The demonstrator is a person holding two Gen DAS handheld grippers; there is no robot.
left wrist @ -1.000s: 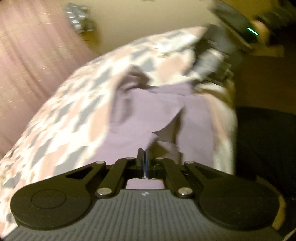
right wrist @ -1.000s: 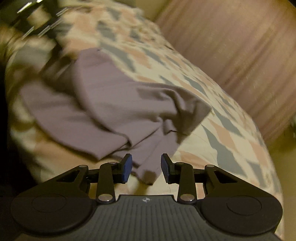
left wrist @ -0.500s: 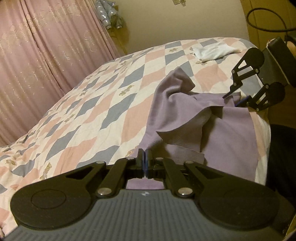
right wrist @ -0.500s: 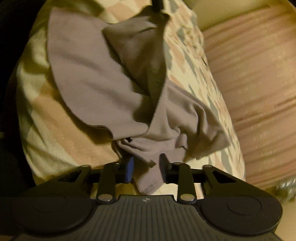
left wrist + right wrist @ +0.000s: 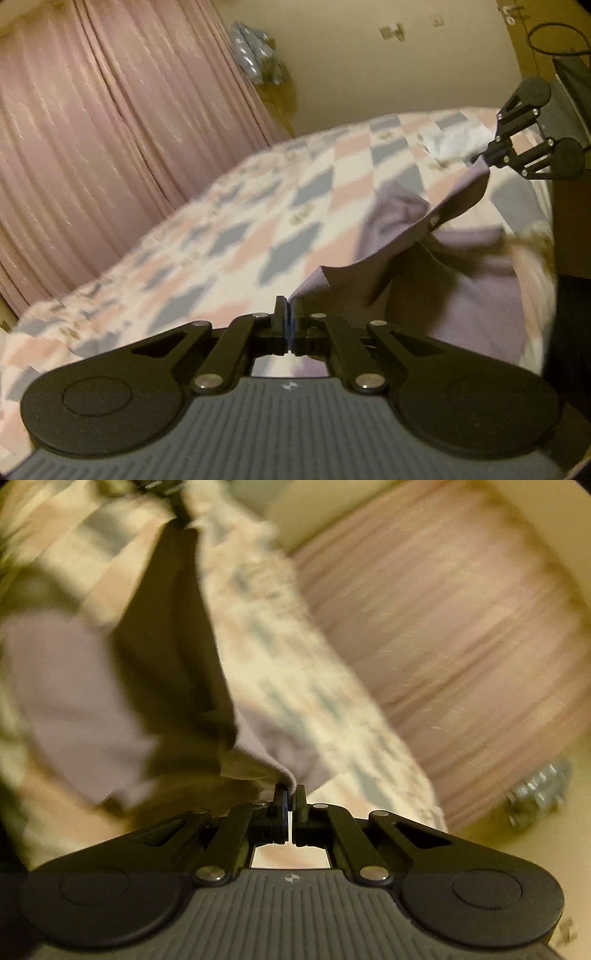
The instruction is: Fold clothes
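A lilac garment (image 5: 476, 295) lies partly on the checked bedspread (image 5: 229, 243) near the bed's right edge. My left gripper (image 5: 287, 310) is shut on one edge of it and lifts it. My right gripper (image 5: 290, 794) is shut on another edge of the garment (image 5: 74, 686). The right gripper also shows in the left wrist view (image 5: 484, 157), at the upper right, with the cloth stretched taut between the two. The right wrist view is blurred.
Pink curtains (image 5: 110, 140) hang behind the bed. A small white cloth (image 5: 454, 142) lies on the far side of the bedspread. A dark area (image 5: 572, 314) lies beyond the bed's right edge. A silvery bundle (image 5: 255, 59) hangs by the wall.
The right gripper has closed on the garment's edge. Both grippers have lifted, and the cloth now hangs stretched between them.
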